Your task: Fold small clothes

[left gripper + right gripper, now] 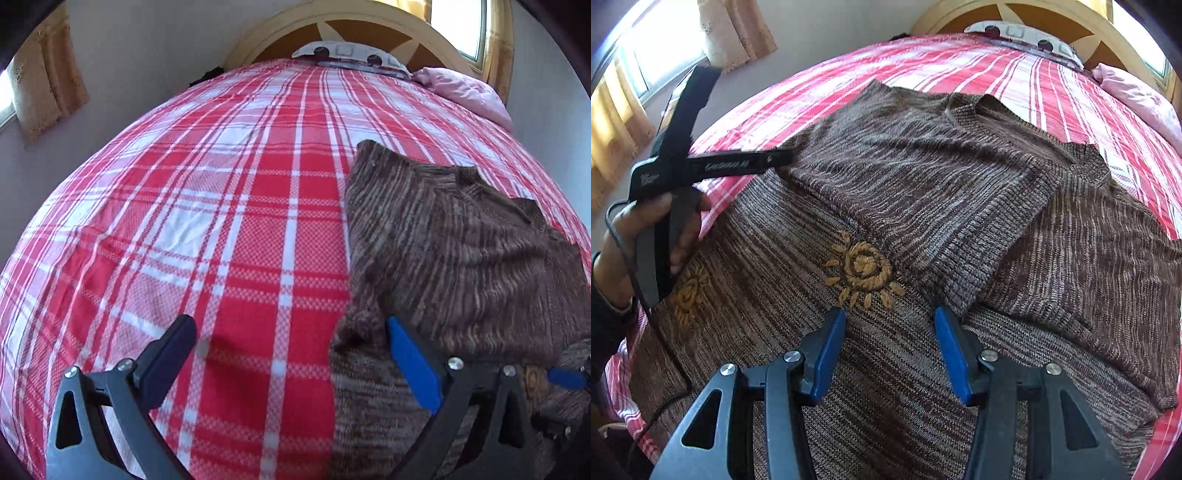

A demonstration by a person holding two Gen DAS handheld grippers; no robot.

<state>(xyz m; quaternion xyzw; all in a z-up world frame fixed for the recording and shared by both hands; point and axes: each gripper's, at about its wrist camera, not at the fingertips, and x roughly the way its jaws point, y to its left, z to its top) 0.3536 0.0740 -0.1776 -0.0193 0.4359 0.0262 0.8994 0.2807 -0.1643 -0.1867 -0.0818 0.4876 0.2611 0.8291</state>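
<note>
A brown striped knit sweater (923, 192) with orange embroidered suns (864, 267) lies flat on the red plaid bed; one sleeve is folded across its chest. It fills the right side of the left wrist view (454, 251). My left gripper (291, 328) is open wide at the sweater's left edge, one finger over the bedspread, the other over the knit. It also shows in the right wrist view (746, 118), held in a hand. My right gripper (890, 317) is open and empty, just above the sweater's front near the folded sleeve's cuff.
The red and white plaid bedspread (221, 206) stretches to a rounded wooden headboard (369, 22). A patterned pillow (351, 55) and a pink pillow (469, 92) lie at the head. Curtained windows (635, 74) stand on the left wall.
</note>
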